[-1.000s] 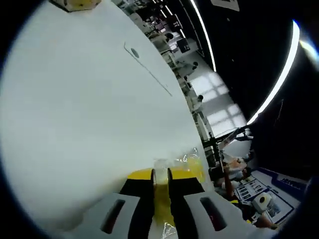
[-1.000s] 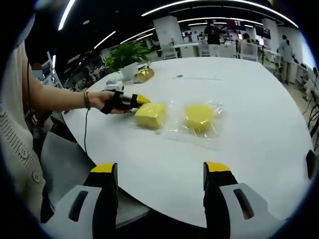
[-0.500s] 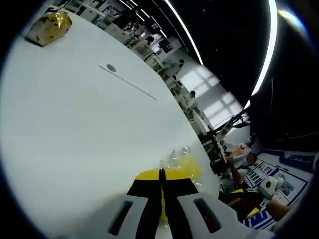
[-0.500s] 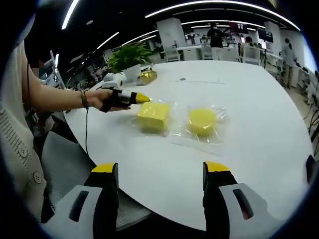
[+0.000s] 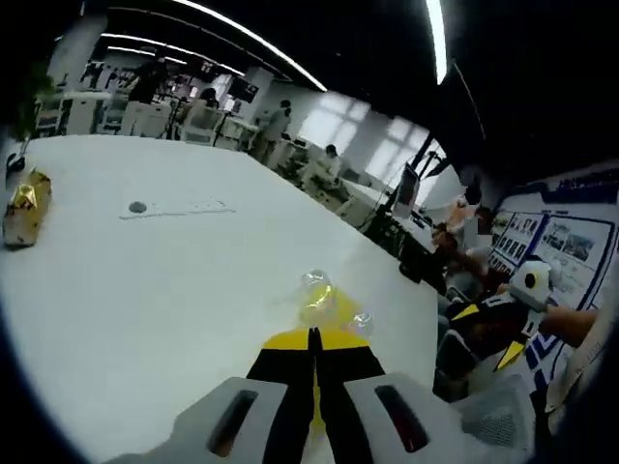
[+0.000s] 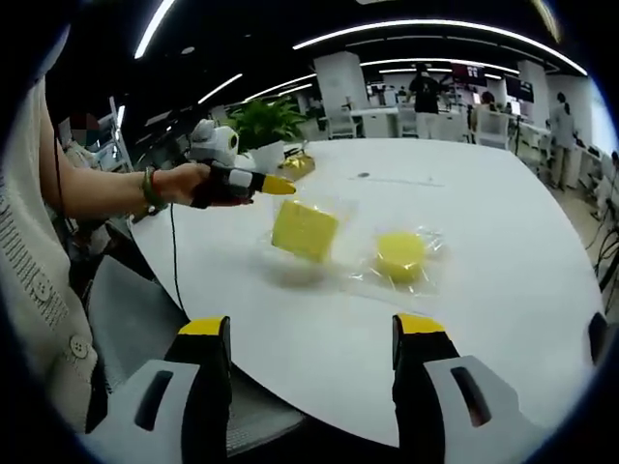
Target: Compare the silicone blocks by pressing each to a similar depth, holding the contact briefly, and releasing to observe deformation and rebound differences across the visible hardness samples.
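2 yellow silicone samples in play, both bagged in clear plastic. In the right gripper view the left tool [image 6: 276,185] has the square block [image 6: 304,230] lifted off the white surface [image 6: 503,251], tilted, its shadow on the surface below it; we read the grip as being on the bag's edge rather than the block, though the contact point is too small to confirm. In the left gripper view the left tool [image 5: 313,340] has its jaws pinched together with no visible gap, a thin yellow strip between them and crinkled plastic just past the tips. The round block [image 6: 399,255] lies flat on the surface, just beside the square one on the far side from the left tool. The right tool [image 6: 311,331] hangs at the near edge of the surface, jaws wide apart, holding nothing, well apart from both samples. A gold-wrapped item [image 5: 24,205] and a potted plant [image 6: 266,121] sit at the far end, out of the way. Risks as we see them: the pinch is on slick film, so the bag could slip and the block drop or land skewed. Pressing while the block hangs gives no backing, so depth would not match across the 2 samples. We would want it flat on the surface first. The loose bag could also bunch under the tips and mask rebound.
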{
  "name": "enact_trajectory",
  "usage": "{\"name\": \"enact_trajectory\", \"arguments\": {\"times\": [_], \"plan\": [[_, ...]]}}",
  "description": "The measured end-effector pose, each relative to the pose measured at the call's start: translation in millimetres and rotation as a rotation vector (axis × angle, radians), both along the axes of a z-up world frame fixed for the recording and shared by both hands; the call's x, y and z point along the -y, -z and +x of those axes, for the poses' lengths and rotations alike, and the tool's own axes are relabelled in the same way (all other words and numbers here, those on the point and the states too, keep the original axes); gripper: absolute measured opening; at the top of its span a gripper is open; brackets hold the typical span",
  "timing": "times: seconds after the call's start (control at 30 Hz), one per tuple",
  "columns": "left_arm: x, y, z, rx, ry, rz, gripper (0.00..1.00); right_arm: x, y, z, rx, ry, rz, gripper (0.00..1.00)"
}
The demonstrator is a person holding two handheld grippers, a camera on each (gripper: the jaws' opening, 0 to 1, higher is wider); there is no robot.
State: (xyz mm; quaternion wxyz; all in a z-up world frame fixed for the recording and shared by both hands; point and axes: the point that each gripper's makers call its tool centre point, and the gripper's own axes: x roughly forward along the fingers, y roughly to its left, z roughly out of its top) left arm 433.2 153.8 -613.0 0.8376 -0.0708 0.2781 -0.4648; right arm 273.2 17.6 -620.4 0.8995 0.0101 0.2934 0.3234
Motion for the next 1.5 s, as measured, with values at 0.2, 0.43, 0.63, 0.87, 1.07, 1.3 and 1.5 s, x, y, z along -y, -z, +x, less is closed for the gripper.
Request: {"name": "enact_trajectory", "arguments": {"times": [0.2,0.43,0.63,0.87,1.07,1.3,1.5], "plan": [[13,-4.8,-9.7,0.077,0.080,0.093,0.00,1,-6.8,-6,0.029,0.009,0.006,0.63],[22,-20.9,-24.0,0.057,0.117,0.063,0.00,1,-18.7,-7,0.071,0.010,0.002,0.63],[15,-49.9,-30.8,0.062,0.105,0.008,0.00,-8,-39.9,6,0.128,-0.013,0.032,0.65],[15,-89.3,-53.1,0.156,0.164,-0.002,0.00,-27,-58.7,24,0.177,-0.104,0.018,0.68],[12,-122.9,-72.3,0.207,0.186,-0.053,0.00,-44,-57.7,45,0.205,-0.157,0.027,0.67],[11,-150.3,-93.6,0.257,0.233,-0.075,0.00,-82,-59.2,56,0.192,-0.211,0.210,0.68],[3,-166.9,-105.2,0.303,0.281,-0.083,0.00,-110,-68.6,58,0.195,-0.278,0.261,0.64]]}}
